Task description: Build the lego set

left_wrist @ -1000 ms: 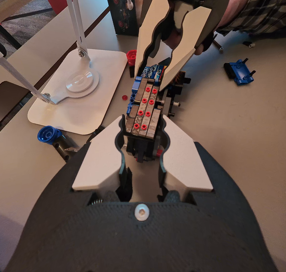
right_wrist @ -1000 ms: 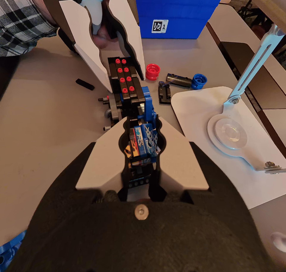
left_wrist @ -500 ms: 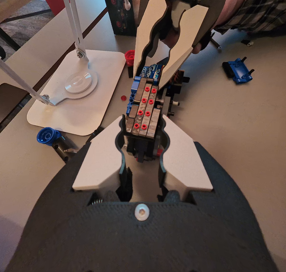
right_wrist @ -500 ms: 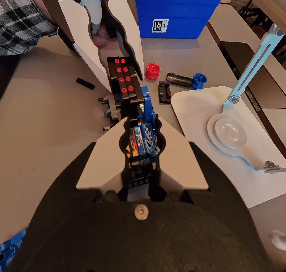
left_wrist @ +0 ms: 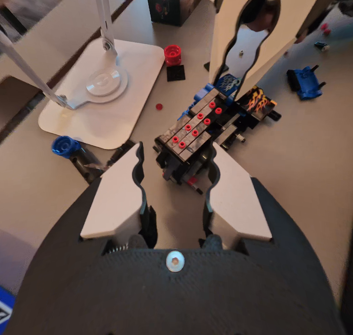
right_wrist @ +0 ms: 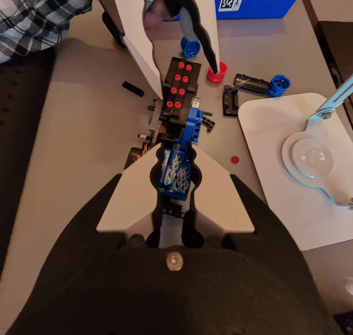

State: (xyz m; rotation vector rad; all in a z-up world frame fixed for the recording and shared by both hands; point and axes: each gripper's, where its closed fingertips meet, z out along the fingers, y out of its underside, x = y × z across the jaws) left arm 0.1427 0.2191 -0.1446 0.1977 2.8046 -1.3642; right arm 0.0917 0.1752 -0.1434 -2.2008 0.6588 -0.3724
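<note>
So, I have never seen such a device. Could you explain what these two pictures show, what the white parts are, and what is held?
There is no robot here. A person holds a two-finger tool in each hand, and each tool carries a camera looking along its white fingers.

The left wrist view shows the left tool, open, its fingers on either side of the black end of a lego model. The right wrist view shows the right tool, shut on the model's blue flame-printed end.

On the table lie loose parts: a red wheel, blue wheels, a small red stud. A white stand base lies beside them.
</note>
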